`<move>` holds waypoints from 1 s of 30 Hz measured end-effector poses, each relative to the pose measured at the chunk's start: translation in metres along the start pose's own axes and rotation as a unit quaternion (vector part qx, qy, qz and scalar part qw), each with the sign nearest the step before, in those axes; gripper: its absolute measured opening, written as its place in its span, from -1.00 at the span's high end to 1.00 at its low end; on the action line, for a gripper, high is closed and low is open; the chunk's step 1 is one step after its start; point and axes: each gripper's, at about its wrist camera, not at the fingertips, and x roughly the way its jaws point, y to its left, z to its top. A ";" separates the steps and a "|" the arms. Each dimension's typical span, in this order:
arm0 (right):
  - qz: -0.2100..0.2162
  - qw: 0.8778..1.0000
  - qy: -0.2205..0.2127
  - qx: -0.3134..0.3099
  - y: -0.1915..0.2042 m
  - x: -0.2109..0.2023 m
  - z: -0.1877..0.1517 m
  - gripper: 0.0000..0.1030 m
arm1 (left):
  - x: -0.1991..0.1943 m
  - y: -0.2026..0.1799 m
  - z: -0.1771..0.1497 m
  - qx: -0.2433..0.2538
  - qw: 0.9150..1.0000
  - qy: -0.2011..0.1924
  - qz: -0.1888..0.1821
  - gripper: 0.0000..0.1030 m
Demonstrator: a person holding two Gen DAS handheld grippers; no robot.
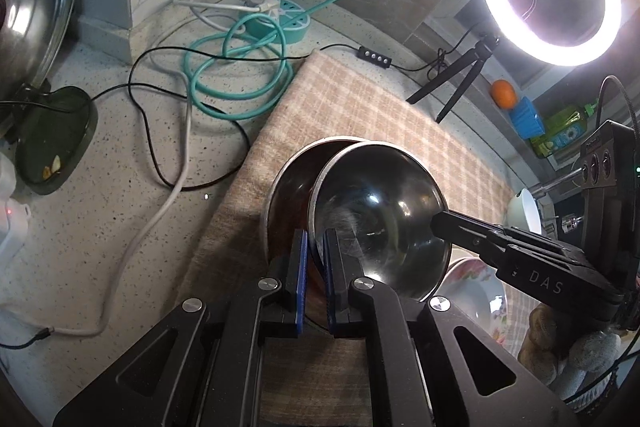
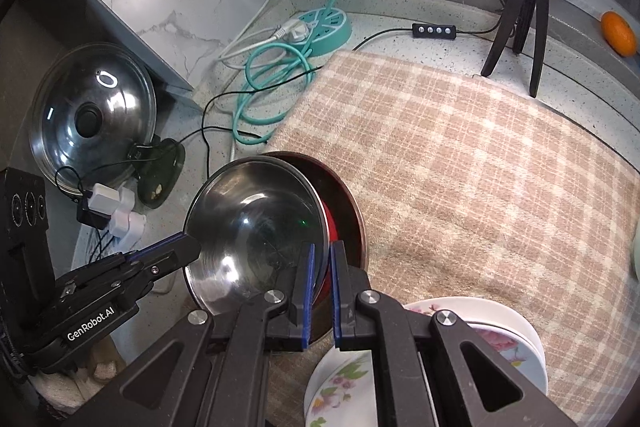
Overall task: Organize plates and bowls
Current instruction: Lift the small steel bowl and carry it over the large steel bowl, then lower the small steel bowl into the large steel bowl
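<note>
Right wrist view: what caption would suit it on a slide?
Both grippers hold a steel bowl by its rim above a red-lined bowl on a checked cloth.

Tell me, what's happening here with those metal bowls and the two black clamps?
A person holds a hand tool in each hand. The left tool and the right tool are both shut on opposite rim edges of a steel bowl, holding it tilted above a second metal bowl that has a red inside and sits on a checked cloth. Flowered plates wait stacked nearby.
</note>
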 end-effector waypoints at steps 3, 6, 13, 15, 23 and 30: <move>-0.005 1.000 0.006 -0.003 0.001 0.006 -0.001 0.86 | 0.004 0.001 -0.001 -0.001 1.000 0.005 0.003 0.88; -0.011 1.000 0.008 -0.006 0.001 0.011 0.000 0.86 | 0.008 0.003 -0.002 -0.001 1.000 0.008 0.004 0.88; -0.021 1.000 0.018 -0.011 0.001 0.020 0.002 0.86 | 0.016 0.005 -0.002 -0.002 1.000 0.011 0.011 0.88; -0.023 0.999 0.019 -0.013 0.001 0.021 0.002 0.86 | 0.017 0.005 -0.003 -0.001 1.000 0.013 0.011 0.88; -0.034 0.999 0.028 -0.024 0.004 0.027 0.003 0.86 | 0.018 0.004 -0.001 0.003 1.000 0.015 0.019 0.88; -0.032 0.998 0.036 -0.029 0.004 0.026 0.002 0.81 | 0.020 0.003 0.001 0.008 1.000 0.019 0.024 0.88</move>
